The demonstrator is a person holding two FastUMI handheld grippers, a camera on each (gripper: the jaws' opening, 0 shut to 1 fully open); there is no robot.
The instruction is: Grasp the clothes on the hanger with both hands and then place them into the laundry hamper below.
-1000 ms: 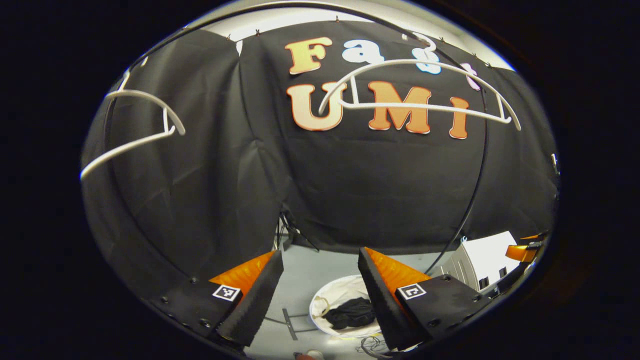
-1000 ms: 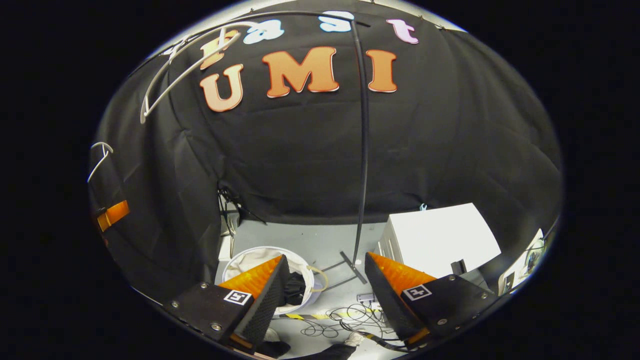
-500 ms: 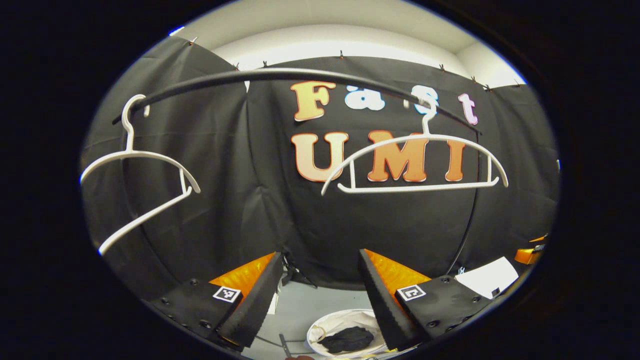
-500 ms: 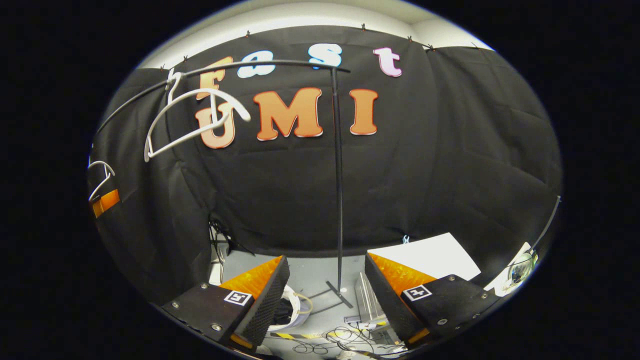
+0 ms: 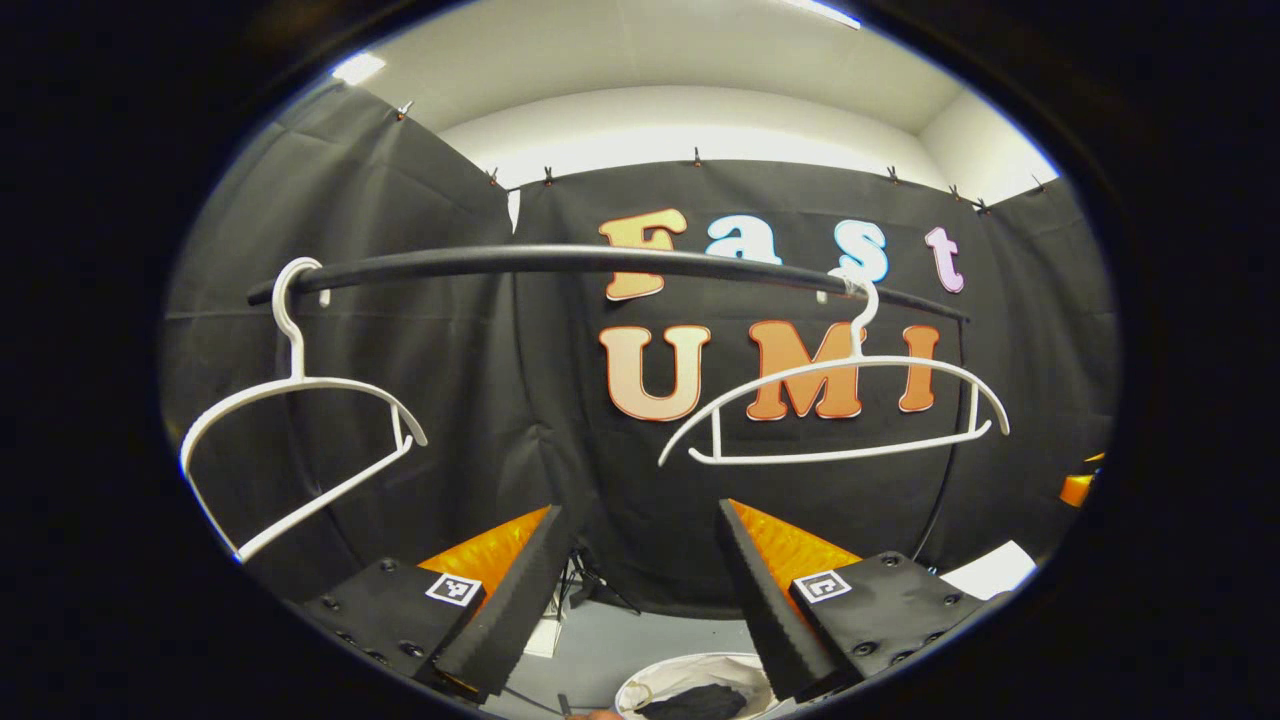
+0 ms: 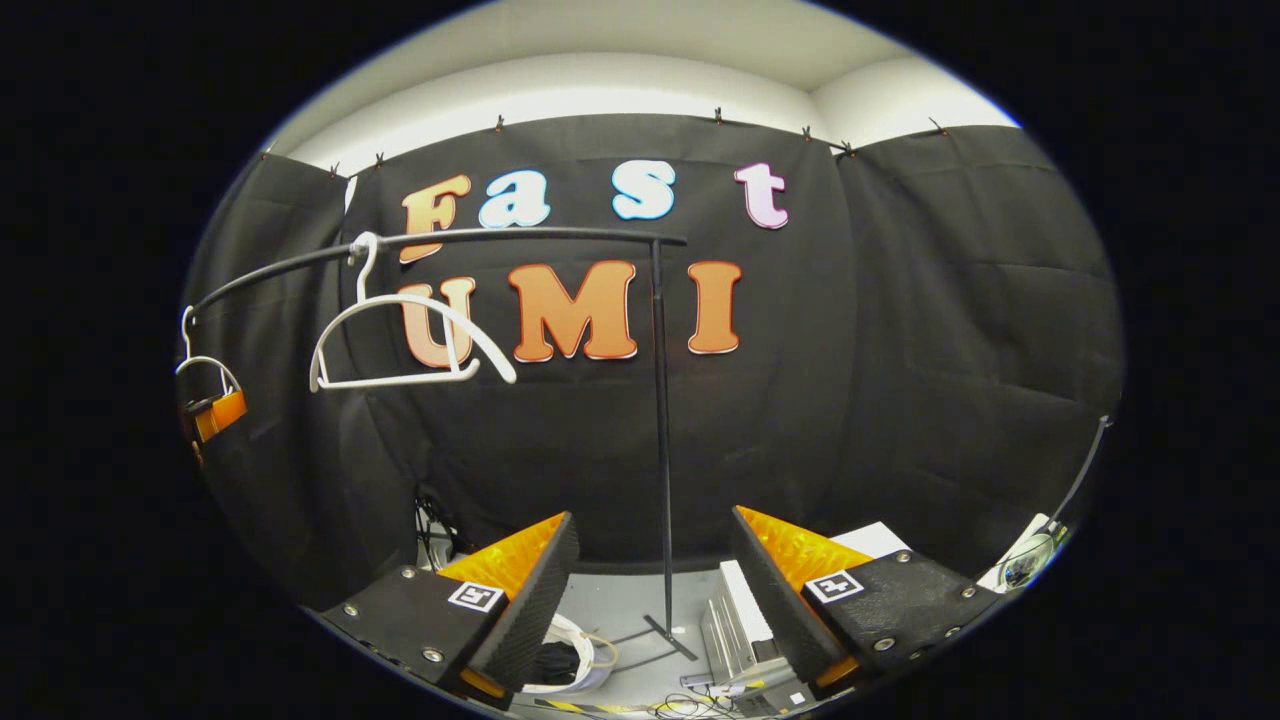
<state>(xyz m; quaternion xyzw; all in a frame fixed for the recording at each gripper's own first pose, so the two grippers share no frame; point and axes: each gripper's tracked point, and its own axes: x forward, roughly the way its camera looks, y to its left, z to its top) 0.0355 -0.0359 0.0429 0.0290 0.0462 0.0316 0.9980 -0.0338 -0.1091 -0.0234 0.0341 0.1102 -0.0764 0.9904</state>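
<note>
Hangers first: I see two white ones on the black rail (image 5: 600, 262) in the left gripper view, both bare. The left hanger (image 5: 300, 440) hangs turned at an angle near the rail's end, and the right hanger (image 5: 835, 410) faces me nearly square, further along the rail.

My left hand-held gripper (image 5: 640, 590) points at the booth wall below the rail, its fingers spread wide with nothing between them. Low between those fingers I make out the white laundry hamper (image 5: 690, 672) on the grey floor, with the dark clothes (image 5: 700, 703) lying inside it, only partly seen at the bottom edge.

My right hand-held gripper (image 6: 655, 600) is likewise wide open and holds nothing. In the right gripper view the rail's upright post (image 6: 662, 430) stands between its fingers and comes down to a foot on the floor. The hamper (image 6: 585, 665) peeks out just beside the left finger, dark cloth (image 6: 553, 662) within it. A white box (image 6: 745, 620) sits on the floor by the right finger, with loose cables (image 6: 690, 706) in front. One hanger (image 6: 405, 345) hangs from the rail at upper left, and the other hand-held gripper (image 6: 215, 415) shows at the far left edge.
</note>
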